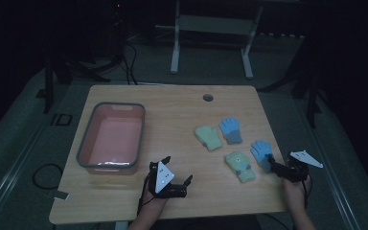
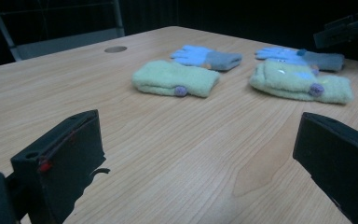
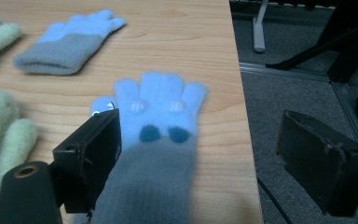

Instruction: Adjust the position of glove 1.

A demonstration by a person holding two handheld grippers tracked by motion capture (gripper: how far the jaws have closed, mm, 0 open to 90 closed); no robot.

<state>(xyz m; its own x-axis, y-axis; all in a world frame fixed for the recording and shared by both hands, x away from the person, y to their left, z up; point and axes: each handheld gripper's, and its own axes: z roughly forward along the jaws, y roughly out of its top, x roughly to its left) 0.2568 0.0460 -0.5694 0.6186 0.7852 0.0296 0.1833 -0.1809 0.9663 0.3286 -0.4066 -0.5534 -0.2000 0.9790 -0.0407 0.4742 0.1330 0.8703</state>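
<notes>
Dim room, wooden table (image 1: pixel 172 120), no legible writing; both grippers' jaws spread, right gripper (image 3: pixel 198 154) astride blue glove (image 3: pixel 161 112).

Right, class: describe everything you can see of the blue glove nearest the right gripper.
The blue glove is small, knitted and fuzzy, with light blue fingers, a grey cuff, two dark blue spots and two pale ones. It lies flat near the table's right edge, fingers pointing away from the person. The open right gripper straddles its cuff, one jaw against the glove's side. A green glove lies beside it.
</notes>
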